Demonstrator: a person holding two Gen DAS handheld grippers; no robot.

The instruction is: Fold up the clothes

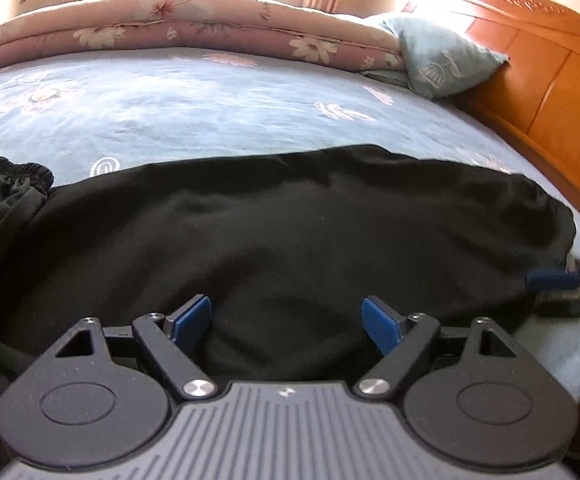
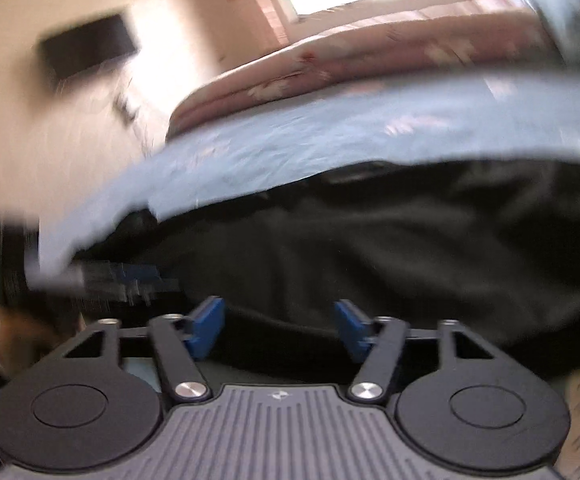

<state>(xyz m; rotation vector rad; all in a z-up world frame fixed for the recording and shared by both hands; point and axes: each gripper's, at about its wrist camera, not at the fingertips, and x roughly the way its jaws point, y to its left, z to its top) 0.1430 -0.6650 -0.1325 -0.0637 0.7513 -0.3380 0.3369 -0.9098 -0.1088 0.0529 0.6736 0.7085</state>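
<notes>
A black garment (image 1: 290, 220) lies spread across the near part of the bed, its gathered elastic waistband (image 1: 17, 172) at the left. My left gripper (image 1: 287, 320) hovers low over the garment's near edge, jaws wide apart, with only flat cloth under them. At the garment's right end, a blue pad of my right gripper (image 1: 554, 278) shows. The right wrist view is blurred. There my right gripper (image 2: 279, 324) stands over the black garment (image 2: 370, 248) with its blue pads (image 2: 207, 326) apart and dark cloth in the gap. No pad visibly presses on it. The left gripper (image 2: 129, 276) is a smear at the left.
The bed has a light blue flowered sheet (image 1: 209, 104). A folded pink floral quilt (image 1: 169, 28) lies along its far side, a pale blue pillow (image 1: 438, 56) at the far right. An orange wooden headboard (image 1: 550, 80) bounds the right. A dark rectangle (image 2: 85, 46) hangs on the wall.
</notes>
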